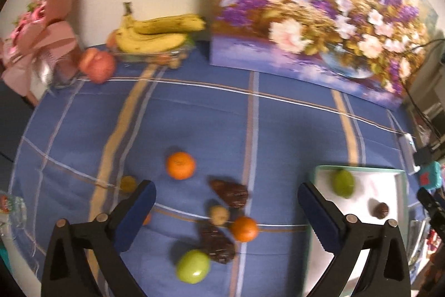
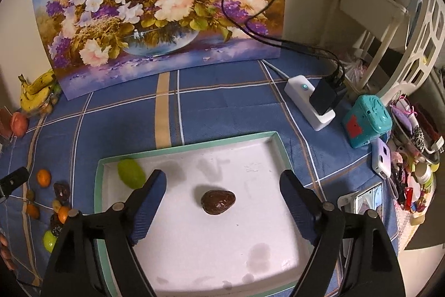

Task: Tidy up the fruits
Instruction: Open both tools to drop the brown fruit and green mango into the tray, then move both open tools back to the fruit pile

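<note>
Left gripper (image 1: 226,195) — jaws spread wide, holding nothing, poised above a cluster of loose fruit on the blue plaid tablecloth (image 1: 194,116). Between and ahead of its fingers lie two oranges (image 1: 180,165) (image 1: 244,228), two dark brown avocados (image 1: 230,193) (image 1: 217,243), a small tan fruit (image 1: 219,215) touching the nearer orange's side, and a green apple (image 1: 193,266) nearest the camera.

Right gripper (image 2: 222,187) — jaws likewise wide apart and empty, held over the white tray (image 2: 194,241) with a mint-green rim. Inside the tray, a dark brown avocado (image 2: 218,201) rests near the middle, between the two fingers; a green fruit (image 2: 131,173) sits in the far left corner, just beside the left finger (image 2: 150,202).

Background: a bunch of bananas (image 1: 155,32) in a glass dish at the far left edge of the table, a red apple (image 1: 97,65) just in front of it, and a flower painting (image 2: 161,7) propped against the wall. To the tray's right stand a white power strip (image 2: 310,105) with a black plug and a teal box (image 2: 367,120).
</note>
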Demonstrator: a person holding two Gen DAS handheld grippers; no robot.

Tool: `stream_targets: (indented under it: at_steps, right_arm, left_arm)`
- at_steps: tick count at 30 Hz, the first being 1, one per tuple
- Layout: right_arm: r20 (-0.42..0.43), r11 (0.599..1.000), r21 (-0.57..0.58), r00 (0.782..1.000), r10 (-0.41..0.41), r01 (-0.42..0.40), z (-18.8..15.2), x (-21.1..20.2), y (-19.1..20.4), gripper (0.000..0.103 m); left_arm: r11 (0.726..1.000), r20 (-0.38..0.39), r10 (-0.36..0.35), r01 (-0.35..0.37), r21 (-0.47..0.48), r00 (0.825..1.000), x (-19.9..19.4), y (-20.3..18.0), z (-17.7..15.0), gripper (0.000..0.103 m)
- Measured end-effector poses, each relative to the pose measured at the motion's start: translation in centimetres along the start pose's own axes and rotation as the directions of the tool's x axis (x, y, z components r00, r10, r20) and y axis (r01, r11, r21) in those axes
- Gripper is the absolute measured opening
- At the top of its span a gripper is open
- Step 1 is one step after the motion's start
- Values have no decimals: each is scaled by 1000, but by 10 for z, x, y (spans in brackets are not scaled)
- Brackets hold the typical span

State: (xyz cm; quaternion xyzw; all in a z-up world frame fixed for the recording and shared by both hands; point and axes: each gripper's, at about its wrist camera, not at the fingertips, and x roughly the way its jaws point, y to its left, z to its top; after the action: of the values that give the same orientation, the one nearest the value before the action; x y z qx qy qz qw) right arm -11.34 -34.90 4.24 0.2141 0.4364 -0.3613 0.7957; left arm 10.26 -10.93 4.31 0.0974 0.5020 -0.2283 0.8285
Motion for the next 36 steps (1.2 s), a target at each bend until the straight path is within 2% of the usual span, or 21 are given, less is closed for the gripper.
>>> stream_targets:
  at_steps: [5, 7, 8, 15, 24, 32, 36]
  right_arm:
    - [10, 999, -30, 1000, 18, -17, 1, -7, 21, 85]
    - [16, 999, -46, 1000, 23, -22, 0, -10, 32, 89]
    - [19, 998, -56, 999, 31, -30, 0, -12, 38, 95]
    - [20, 988, -130, 996, 87, -84, -5, -19, 82, 95]
    - [-2, 973, -195, 992, 124, -122, -12, -19, 127, 95]
    - [24, 961, -196, 979, 204, -196, -14, -27, 155, 95]
    - [40, 956, -210, 975, 220, -207, -12, -31, 169, 95]
  left_arm:
    - [995, 16, 100, -100, -9, 995, -7, 19, -4, 103]
    - [995, 28, 97, -96, -5, 995, -12, 23, -5, 103]
    - [995, 33, 95, -95, -6, 995, -14, 24, -4, 103]
    - [993, 67, 120, -118, -26, 991, -31, 41, -2, 103]
    - [972, 98, 234, -230, -52, 967, -44, 76, 2, 103]
    - [969, 112, 240, -231, -92, 964, -54, 111, 5, 103]
    - [968, 111, 235, -222, -119, 966, -56, 128, 6, 103]
